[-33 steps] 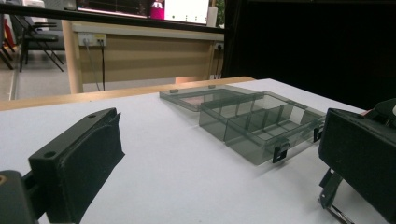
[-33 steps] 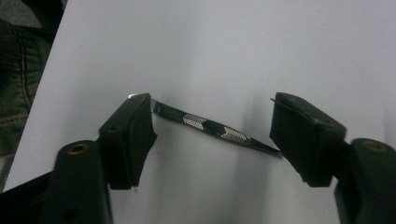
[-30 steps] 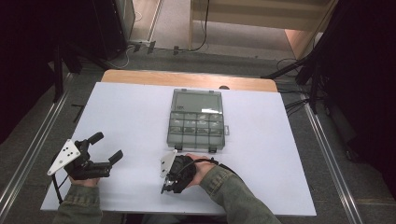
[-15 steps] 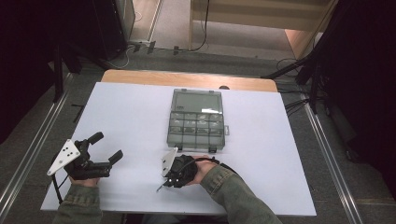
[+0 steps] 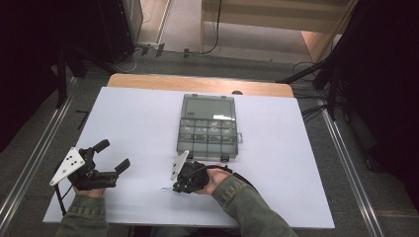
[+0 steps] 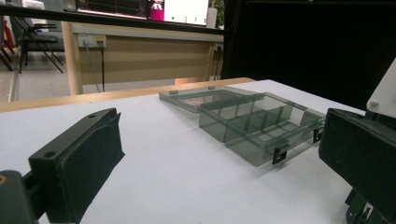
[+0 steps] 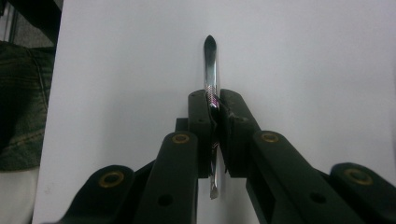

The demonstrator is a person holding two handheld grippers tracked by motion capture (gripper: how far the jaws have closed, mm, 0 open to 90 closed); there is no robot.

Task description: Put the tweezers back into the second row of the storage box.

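Observation:
A slim shiny metal tool (image 7: pixel 210 56) with a pointed tip lies flat on the white table (image 5: pixel 296 163) near its front edge. My right gripper (image 7: pixel 216 100) has just been closing and is now shut on the tool's knurled middle. In the high view the right gripper (image 5: pixel 184 183) points left, and the tool's tip (image 5: pixel 166 188) pokes out beyond it. My left gripper (image 5: pixel 112 155) rests at the front left, open, with nothing between its jaws. In the left gripper view its jaws (image 6: pixel 219 158) frame bare table.
A clear smoky compartment box (image 5: pixel 207 138) lies open mid-table, its lid (image 5: pixel 208 107) folded back flat behind it; it also shows in the left gripper view (image 6: pixel 261 126). A wooden strip (image 5: pixel 197 84) edges the table's far side. Dark stands and cables surround the table.
The right gripper's jaws have closed on the metal tool. Both hands have stayed where they were.

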